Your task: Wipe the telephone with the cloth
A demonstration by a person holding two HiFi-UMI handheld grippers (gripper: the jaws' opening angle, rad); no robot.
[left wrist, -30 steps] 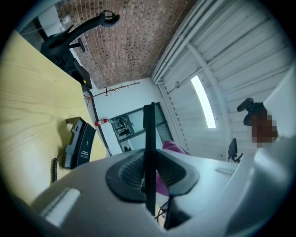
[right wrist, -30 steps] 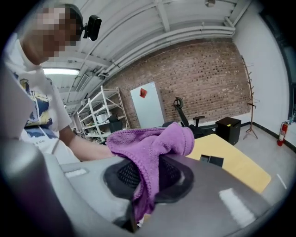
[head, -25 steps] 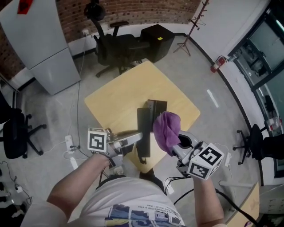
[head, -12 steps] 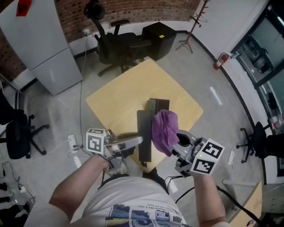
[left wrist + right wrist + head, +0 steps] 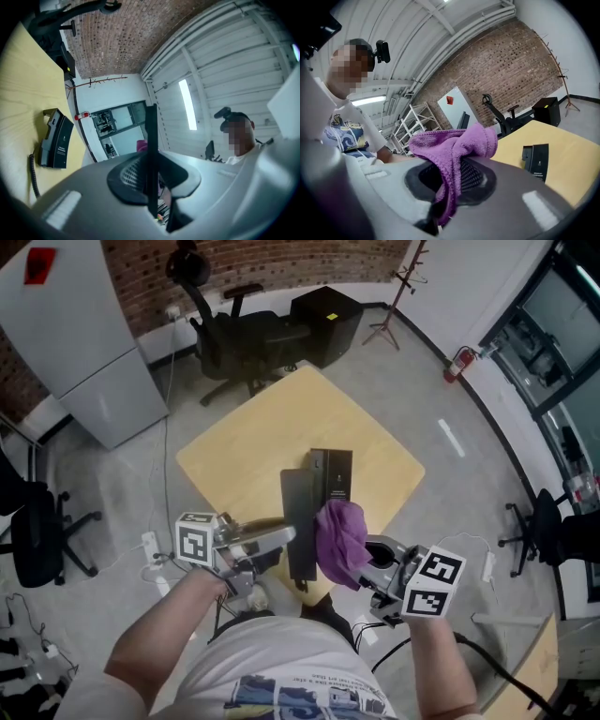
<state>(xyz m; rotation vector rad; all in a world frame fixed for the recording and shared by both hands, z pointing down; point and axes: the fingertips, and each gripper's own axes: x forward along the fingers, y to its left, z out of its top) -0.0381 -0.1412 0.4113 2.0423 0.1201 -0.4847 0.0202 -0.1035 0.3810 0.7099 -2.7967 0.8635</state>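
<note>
— Left gripper (image 5: pixel 284 536) has its jaws drawn in narrow on the handset (image 5: pixel 300 521). It grips that long black slab by the near end and holds it over the near corner of the table (image 5: pixel 244 442).

— What does its own camera show?

— In the left gripper view the handset (image 5: pixel 151 136) is edge-on. It's a thin dark line standing straight up between the two pads, with both closed against it.

— And the rest of the phone?

— You can see the telephone base (image 5: pixel 332 474) lying flat on the yellow tabletop, just past the handset's far end. In the left gripper view it lies off to the left, and its coiled cord (image 5: pixel 33 176) runs along the wood toward the gripper.

— What about the other hand?

— Right gripper (image 5: pixel 368 559) is closed on the cloth (image 5: pixel 339 538), which is purple and bunched up. In the right gripper view a fold of it is pinched down between the jaws, and the loose part flops over the top.

— Is the cloth actually on the phone?

— From above it sits right against the handset's right-hand edge, along the nearer half. Whether it's pressing or only alongside, I can't tell. It's well clear of the base.
</note>
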